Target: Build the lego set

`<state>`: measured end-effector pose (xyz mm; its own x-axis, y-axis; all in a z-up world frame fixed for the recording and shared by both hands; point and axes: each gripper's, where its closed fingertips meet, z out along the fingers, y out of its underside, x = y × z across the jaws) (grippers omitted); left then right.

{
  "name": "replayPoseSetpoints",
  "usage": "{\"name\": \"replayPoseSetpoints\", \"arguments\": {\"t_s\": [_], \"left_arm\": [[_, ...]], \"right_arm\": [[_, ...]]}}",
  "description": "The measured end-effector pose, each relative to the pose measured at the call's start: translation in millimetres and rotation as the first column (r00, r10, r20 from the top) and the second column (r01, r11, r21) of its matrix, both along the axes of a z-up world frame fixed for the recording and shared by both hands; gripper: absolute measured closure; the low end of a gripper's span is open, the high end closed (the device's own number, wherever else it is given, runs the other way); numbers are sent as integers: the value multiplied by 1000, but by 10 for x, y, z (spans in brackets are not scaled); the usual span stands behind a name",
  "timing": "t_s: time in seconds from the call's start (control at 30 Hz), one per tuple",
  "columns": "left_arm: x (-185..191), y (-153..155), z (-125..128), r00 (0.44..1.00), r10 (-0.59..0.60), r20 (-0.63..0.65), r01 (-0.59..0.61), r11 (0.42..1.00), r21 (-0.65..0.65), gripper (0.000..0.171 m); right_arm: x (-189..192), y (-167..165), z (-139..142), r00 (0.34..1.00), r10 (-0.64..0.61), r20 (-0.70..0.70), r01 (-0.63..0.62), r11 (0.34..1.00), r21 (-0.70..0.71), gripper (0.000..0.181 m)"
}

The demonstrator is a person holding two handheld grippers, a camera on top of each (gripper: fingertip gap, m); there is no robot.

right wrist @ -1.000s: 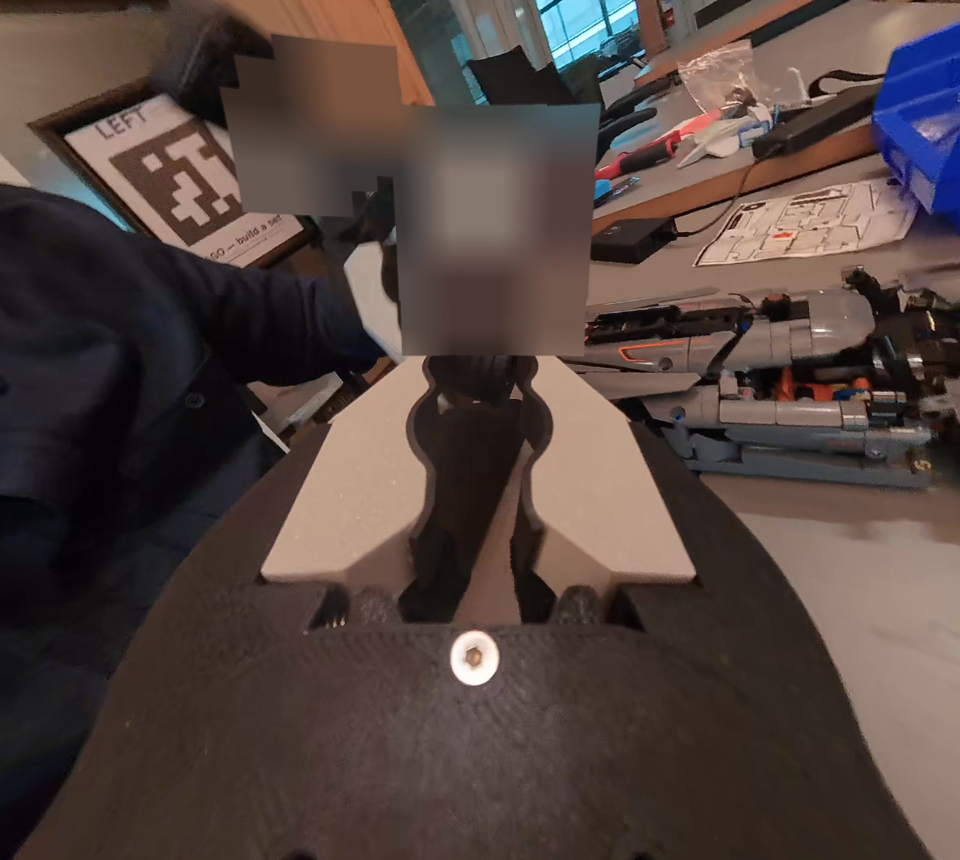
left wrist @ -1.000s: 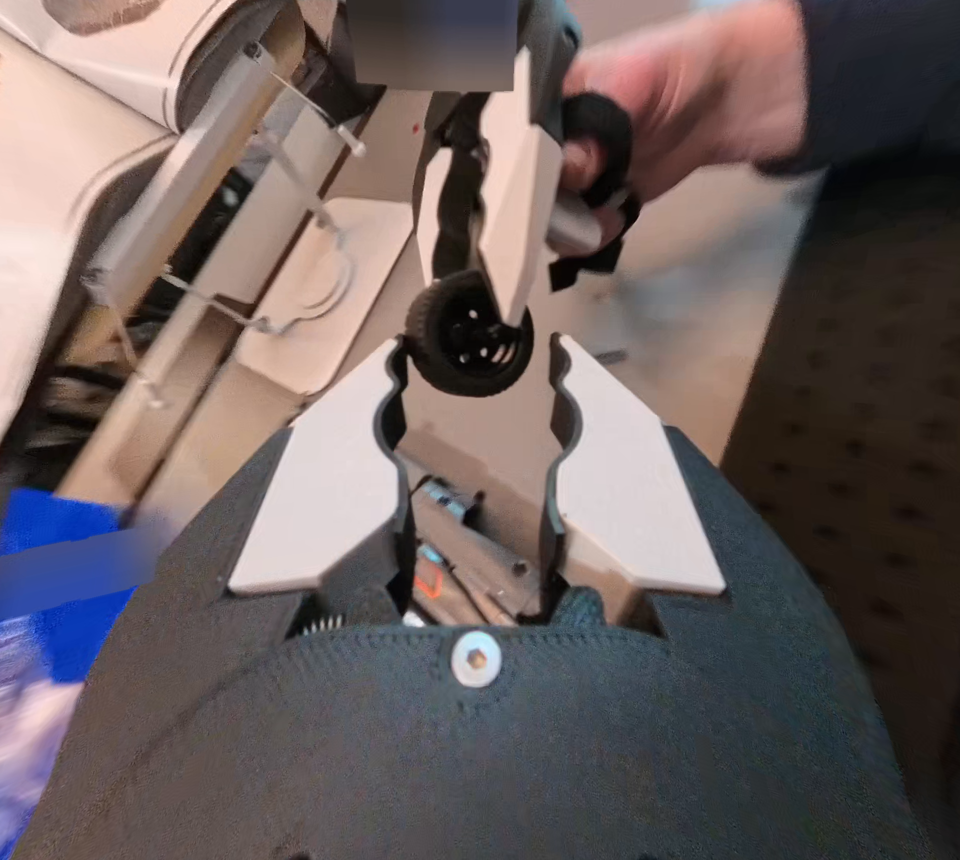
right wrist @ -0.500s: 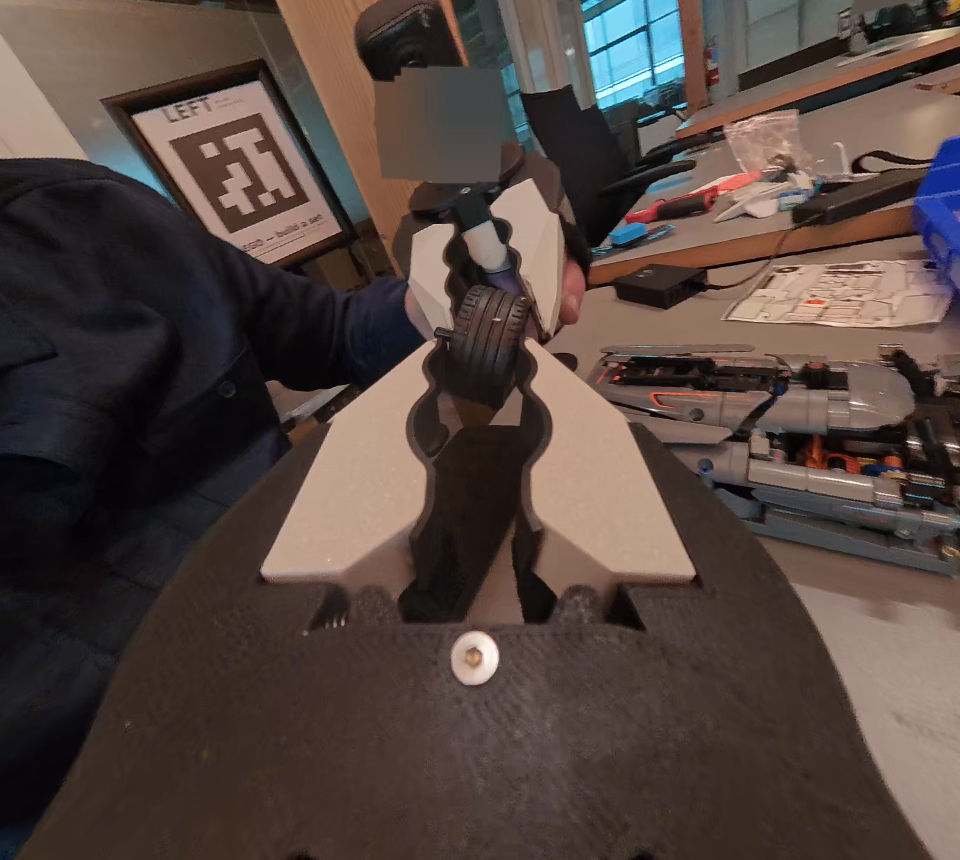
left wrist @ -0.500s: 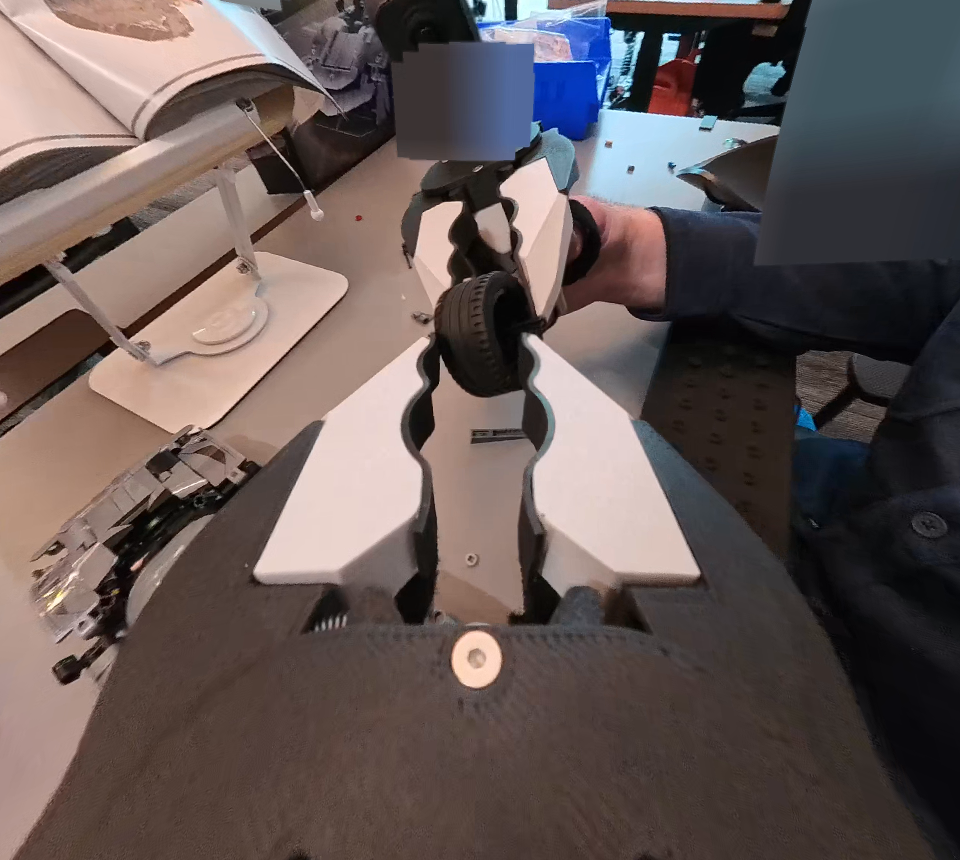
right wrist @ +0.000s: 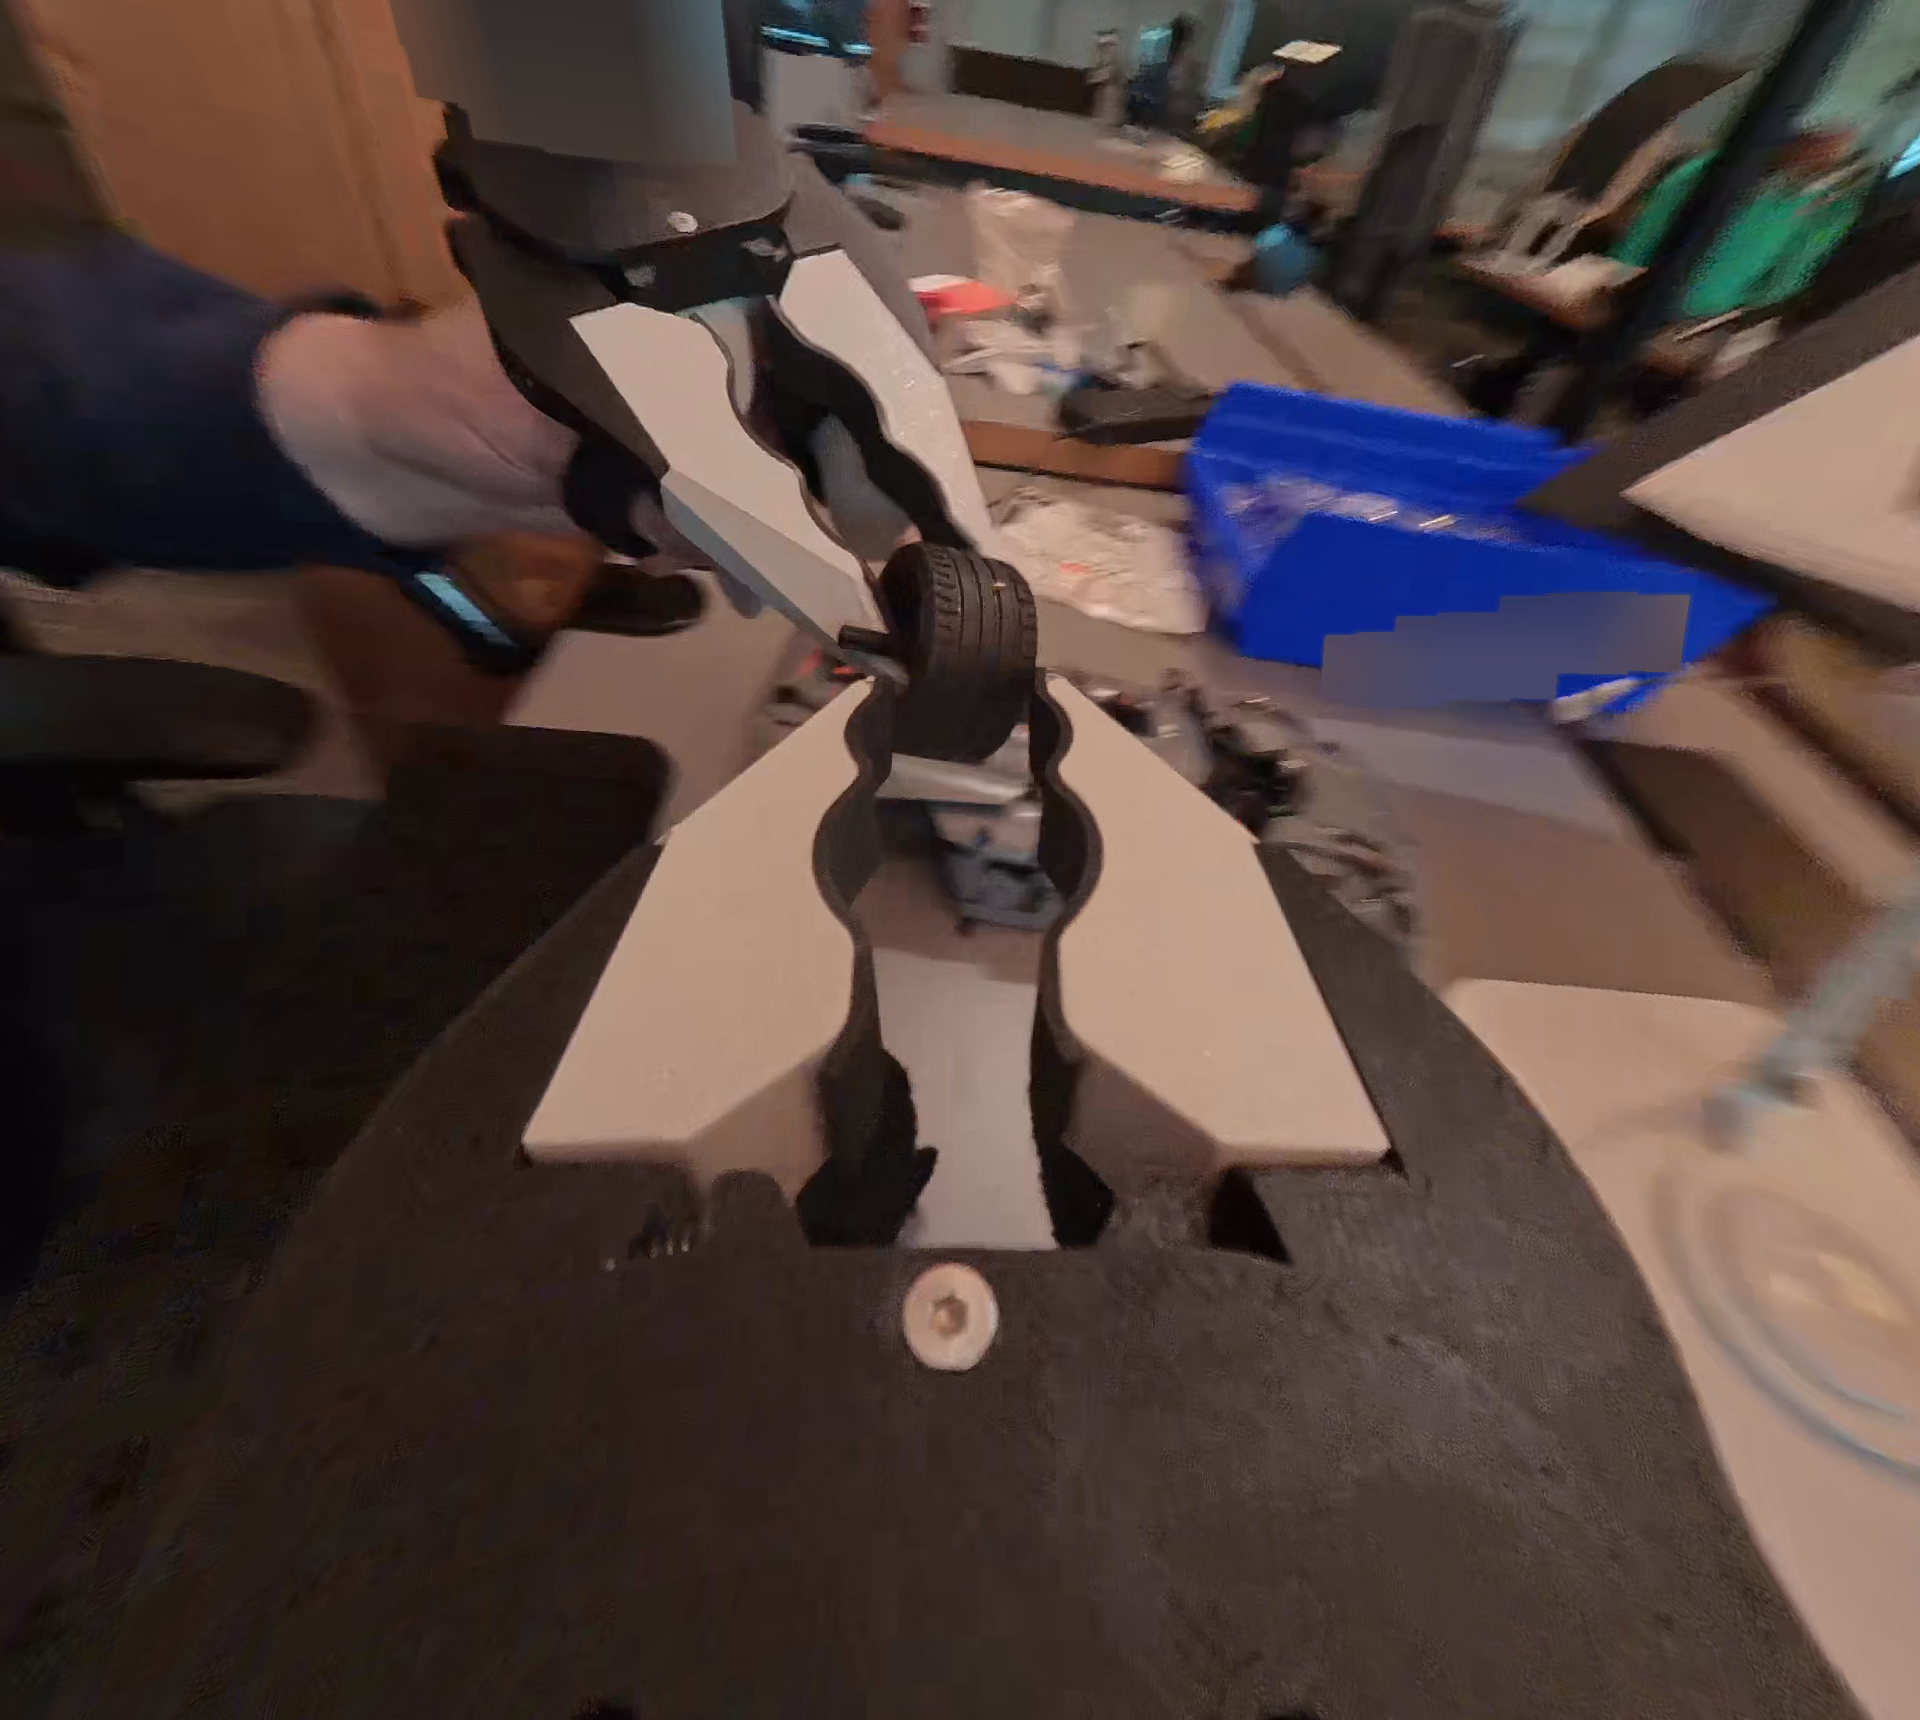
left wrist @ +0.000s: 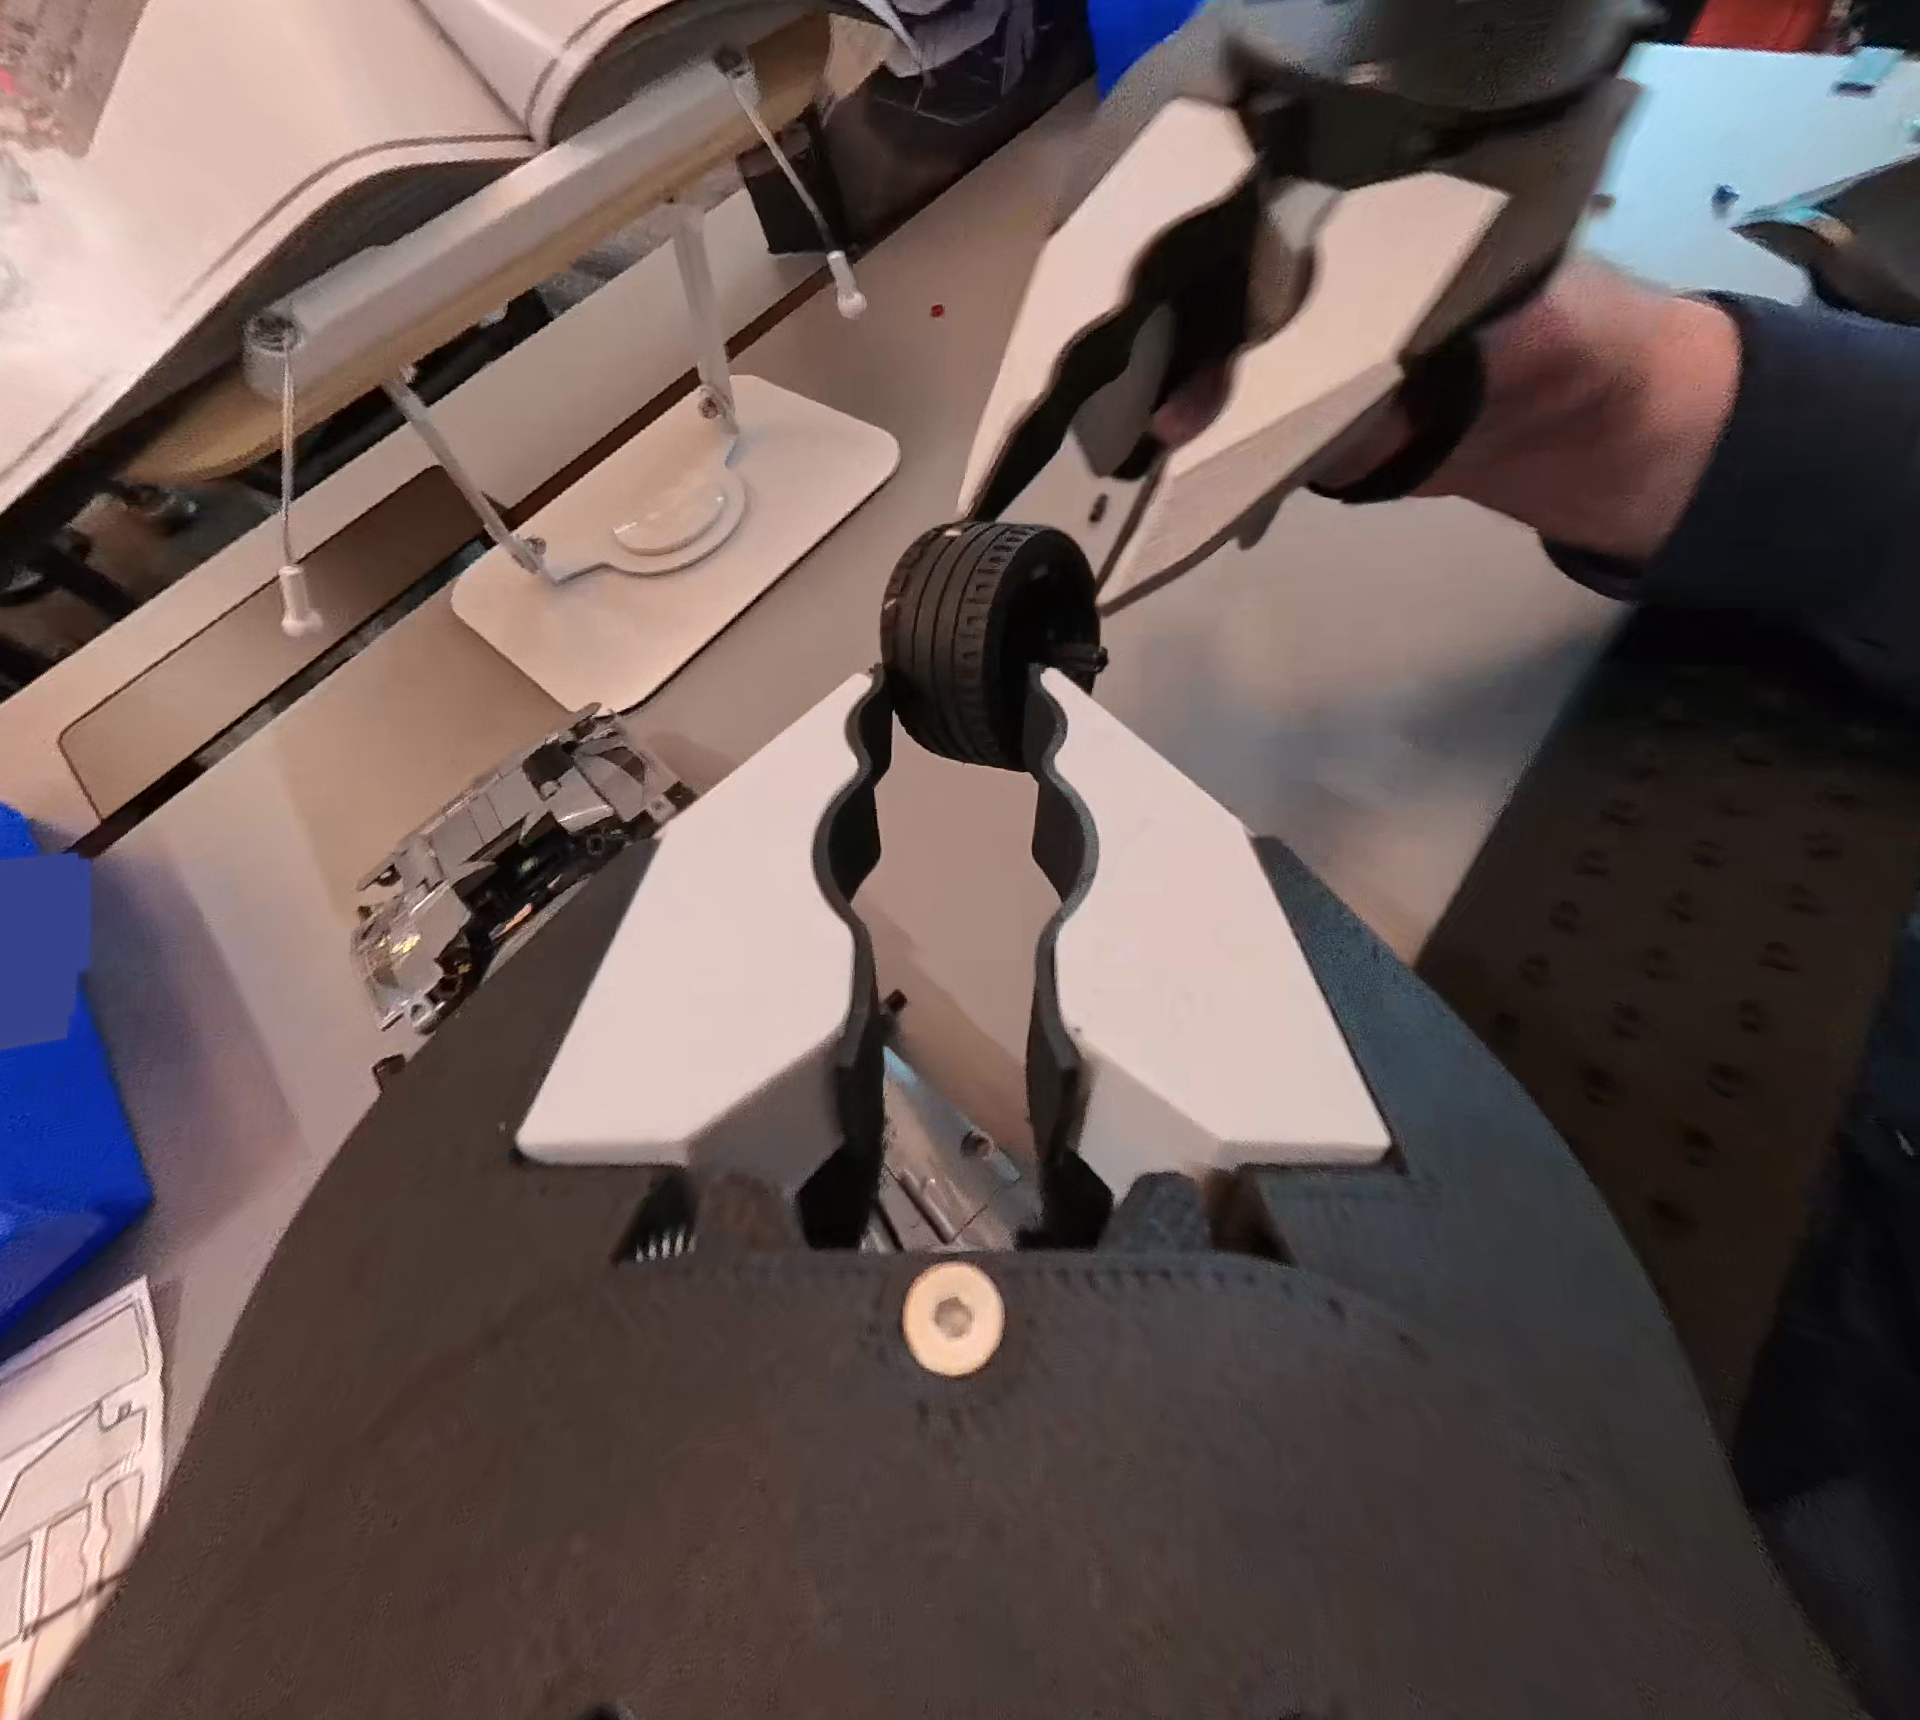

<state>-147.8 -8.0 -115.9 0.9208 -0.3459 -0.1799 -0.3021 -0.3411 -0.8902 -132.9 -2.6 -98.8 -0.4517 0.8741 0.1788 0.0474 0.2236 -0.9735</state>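
A small black wheel (left wrist: pixel 977 631) with a short axle pin is held in the air between both grippers. My left gripper (left wrist: pixel 961 688) is shut on its sides at the fingertips. My right gripper (right wrist: pixel 951 688) also grips the wheel (right wrist: pixel 961 662) at its tips. In the left wrist view the right gripper (left wrist: pixel 1044 548) reaches in from the upper right. In the right wrist view the left gripper (right wrist: pixel 925 584) comes in from the upper left. The grey Lego car model (left wrist: pixel 520 839) lies on the table below and also shows in the right wrist view (right wrist: pixel 987 818).
An open instruction book (left wrist: pixel 416 8) rests on a white stand (left wrist: pixel 675 548) at the back left. A blue bin (right wrist: pixel 1403 527) stands beyond the model and shows at the left edge (left wrist: pixel 52 1047). A printed sheet (left wrist: pixel 73 1462) lies near it. Dark carpet (left wrist: pixel 1662 943) lies past the table's right edge. Only a small space, under 4 cm, lies between the two pairs of fingers. The grey Lego car model (left wrist: pixel 520 839) is about 20 cm from both grippers' fingertips. Look for it in the right wrist view (right wrist: pixel 1300 792) too.
A second ago the left gripper was open below the wheel held by the right gripper. It has closed on the wheel. Both grippers have since tilted and swung together.
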Motion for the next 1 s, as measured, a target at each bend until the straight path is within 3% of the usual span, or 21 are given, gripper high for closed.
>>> {"name": "replayPoseSetpoints", "arguments": {"t_s": [0.1,0.27,0.43,0.57,0.63,0.73,0.77,0.9,1.0], "left_arm": [[-135,34,-6,996,58,69,-57,998,-13,150],[-171,89,-56,989,104,103,-99,994,-47,150],[-122,137,-88,989,115,90,-109,992,-68,150],[-112,160,-71,991,110,77,-105,993,-54,150],[-69,159,-31,996,68,63,-66,997,-25,150],[-25,167,19,998,41,58,-41,999,4,150],[7,172,19,999,24,48,-24,1000,8,150],[90,193,39,1000,-7,23,6,999,35,150],[112,187,78,1000,-17,22,15,999,45,150]], "right_arm": [[59,-29,112,997,-31,-73,37,996,78,164],[-74,-120,-71,992,-106,-70,122,947,298,167],[-115,-63,-106,985,-156,-78,173,925,339,174],[-48,5,26,990,-123,-71,133,979,157,165],[-35,134,71,991,-125,-50,126,992,27,148],[-89,126,-50,997,-35,66,44,988,-147,106],[-84,71,-62,997,8,74,5,985,-175,107],[-57,19,-68,996,61,69,-46,978,-202,143],[-27,7,-19,994,95,54,-79,965,-250,144]]}}
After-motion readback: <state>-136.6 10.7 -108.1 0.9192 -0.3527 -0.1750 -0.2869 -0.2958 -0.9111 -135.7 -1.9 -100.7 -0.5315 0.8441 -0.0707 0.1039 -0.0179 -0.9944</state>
